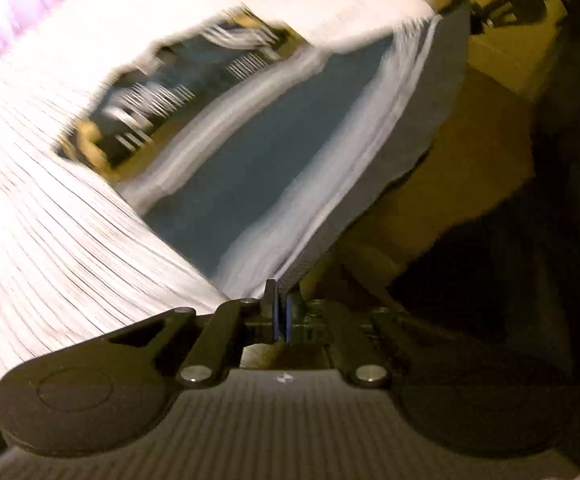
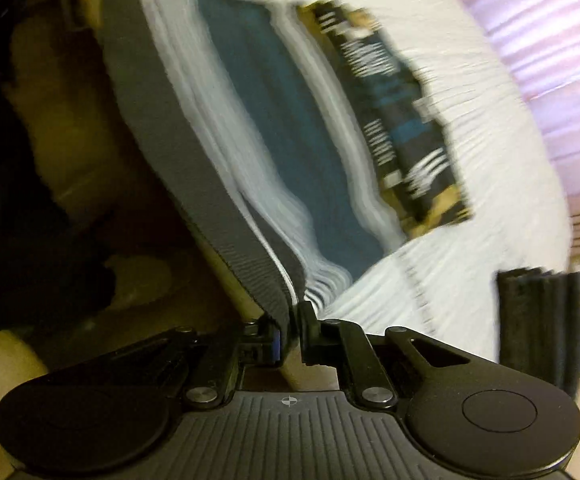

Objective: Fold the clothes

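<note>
A garment with a grey ribbed hem, white stripes and a teal band stretches away from both grippers over a white bed. My left gripper is shut on one corner of the hem. My right gripper is shut on the other corner of the same hem; the teal band runs beyond it. Both views are motion-blurred. A second dark garment with white and yellow patterning lies on the bed past the held one, also in the right wrist view.
The white bed fills the area under the clothes. Pink curtains hang beyond it. A dark folded item sits at the bed's edge on the right. Brownish floor and dark equipment lie beside the bed.
</note>
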The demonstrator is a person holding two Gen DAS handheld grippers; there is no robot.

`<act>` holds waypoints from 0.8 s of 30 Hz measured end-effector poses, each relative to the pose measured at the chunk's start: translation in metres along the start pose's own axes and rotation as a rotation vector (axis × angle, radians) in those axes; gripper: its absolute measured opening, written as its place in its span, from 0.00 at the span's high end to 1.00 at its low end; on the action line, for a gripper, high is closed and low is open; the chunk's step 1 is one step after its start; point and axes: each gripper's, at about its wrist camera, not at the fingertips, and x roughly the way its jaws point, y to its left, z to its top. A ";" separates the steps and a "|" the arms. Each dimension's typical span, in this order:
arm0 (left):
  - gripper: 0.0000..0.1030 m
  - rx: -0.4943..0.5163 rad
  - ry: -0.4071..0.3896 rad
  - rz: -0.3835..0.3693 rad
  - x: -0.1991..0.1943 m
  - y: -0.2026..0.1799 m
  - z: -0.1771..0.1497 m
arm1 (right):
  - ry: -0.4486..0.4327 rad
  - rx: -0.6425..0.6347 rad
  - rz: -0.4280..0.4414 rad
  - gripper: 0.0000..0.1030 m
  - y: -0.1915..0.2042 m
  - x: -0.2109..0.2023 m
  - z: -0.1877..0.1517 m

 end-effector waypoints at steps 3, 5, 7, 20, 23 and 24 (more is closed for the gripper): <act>0.99 0.003 -0.061 0.065 -0.008 0.052 0.040 | -0.037 0.023 -0.068 0.92 -0.052 0.004 0.026; 0.99 0.029 -0.087 0.108 -0.009 0.083 0.072 | -0.054 0.040 -0.092 0.92 -0.086 0.010 0.042; 0.99 0.040 -0.101 0.145 -0.006 0.121 0.107 | -0.068 0.048 -0.107 0.92 -0.120 0.021 0.057; 0.98 -0.107 0.091 0.139 0.134 0.289 0.231 | -0.071 0.131 0.159 0.92 -0.336 0.204 0.135; 0.98 -0.138 0.135 0.132 0.170 0.308 0.234 | -0.049 0.159 0.218 0.92 -0.357 0.242 0.143; 0.98 -0.150 0.144 0.128 0.180 0.314 0.235 | -0.041 0.171 0.229 0.92 -0.362 0.251 0.144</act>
